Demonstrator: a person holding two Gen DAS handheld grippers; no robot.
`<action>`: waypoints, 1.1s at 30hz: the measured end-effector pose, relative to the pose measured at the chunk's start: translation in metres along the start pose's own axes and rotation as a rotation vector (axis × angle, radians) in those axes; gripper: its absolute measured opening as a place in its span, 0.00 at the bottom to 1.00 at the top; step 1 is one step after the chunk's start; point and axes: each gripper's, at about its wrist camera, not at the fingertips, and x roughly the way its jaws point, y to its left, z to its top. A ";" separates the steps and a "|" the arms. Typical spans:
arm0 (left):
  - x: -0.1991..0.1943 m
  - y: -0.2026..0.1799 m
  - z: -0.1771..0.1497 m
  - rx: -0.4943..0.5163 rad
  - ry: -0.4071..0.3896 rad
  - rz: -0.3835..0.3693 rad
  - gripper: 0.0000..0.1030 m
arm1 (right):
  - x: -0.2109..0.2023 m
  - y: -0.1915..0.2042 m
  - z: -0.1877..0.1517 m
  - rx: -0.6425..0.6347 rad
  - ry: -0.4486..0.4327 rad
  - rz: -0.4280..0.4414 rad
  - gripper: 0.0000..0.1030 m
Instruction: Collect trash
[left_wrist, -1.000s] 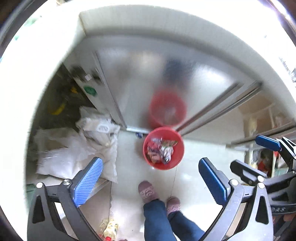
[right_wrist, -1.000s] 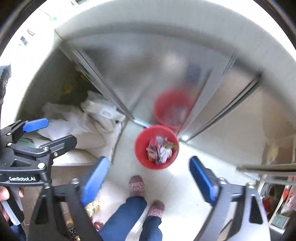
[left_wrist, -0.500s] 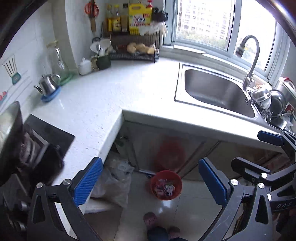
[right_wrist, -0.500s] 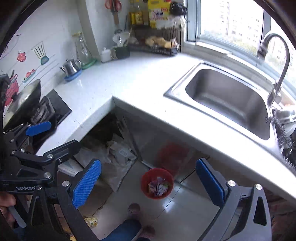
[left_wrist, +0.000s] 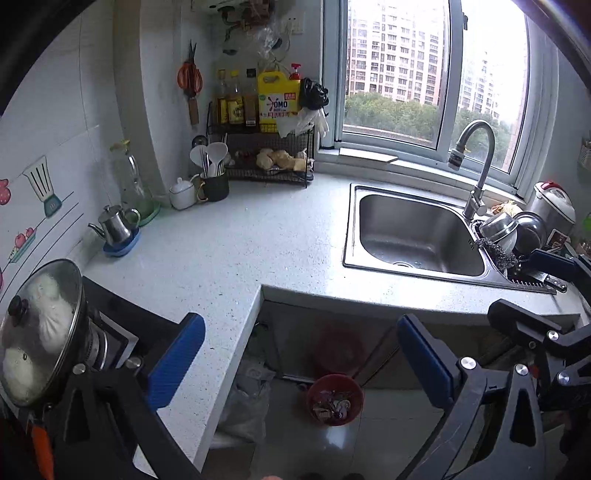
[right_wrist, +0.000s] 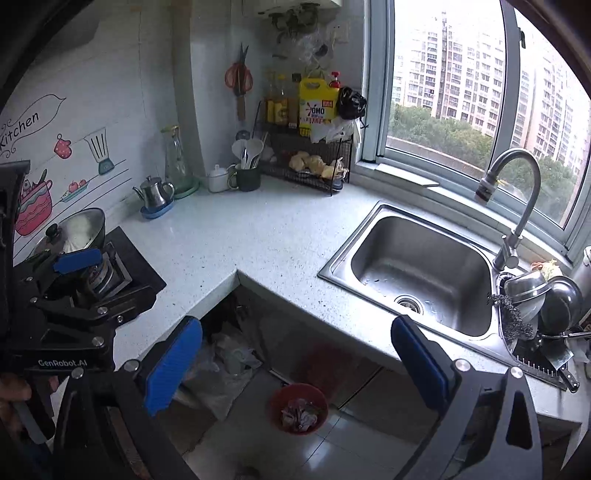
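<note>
Two hand-held grippers are raised side by side above a kitchen corner, both aimed forward and slightly down. The left gripper (left_wrist: 301, 363) has its two blue-padded jaws spread wide with nothing between them; the right gripper (right_wrist: 297, 363) is the same, wide apart and empty. In the right wrist view the left gripper's black frame fills the lower left, with part of a hand (right_wrist: 13, 393) holding its handle. Far below, framed between the jaws, one red trash bin (left_wrist: 335, 400) stands on the tiled floor under the edge of the desk, holding crumpled wrappers; a blurred red reflection of it shows on the metal cabinet door (left_wrist: 332, 345) behind. To its left, white plastic bags (left_wrist: 245, 410) lie in the open space beneath the desk. At the near left, one pan with a glass lid (left_wrist: 38, 332) sits on a black stove. The pale speckled L-shaped desk (left_wrist: 240, 254) is bare in the middle. On its right is one steel sink (left_wrist: 415, 232) with one curved tap (left_wrist: 476, 162), and stacked metal bowls (left_wrist: 513, 229) just beside it. Farther back on the left stand one small steel teapot (left_wrist: 116, 227) on a blue saucer, one white lidded pot (left_wrist: 182, 192), and one dark utensil mug (left_wrist: 215, 184). In the corner a black wire rack (left_wrist: 269, 155) carries bottles and one yellow detergent jug (left_wrist: 277, 99). One pair of orange-handled scissors (left_wrist: 190, 77) hangs on the wall. Beyond, a window (left_wrist: 436, 66) shows apartment towers.
</note>
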 end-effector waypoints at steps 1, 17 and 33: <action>-0.003 0.002 0.002 0.003 -0.011 -0.006 1.00 | -0.002 0.001 0.001 -0.001 -0.009 -0.010 0.99; -0.028 0.002 -0.004 0.067 -0.058 -0.046 1.00 | -0.027 0.009 -0.002 0.065 -0.070 -0.077 0.99; -0.039 0.007 -0.012 0.044 -0.047 -0.050 1.00 | -0.039 0.023 -0.010 0.055 -0.082 -0.114 0.99</action>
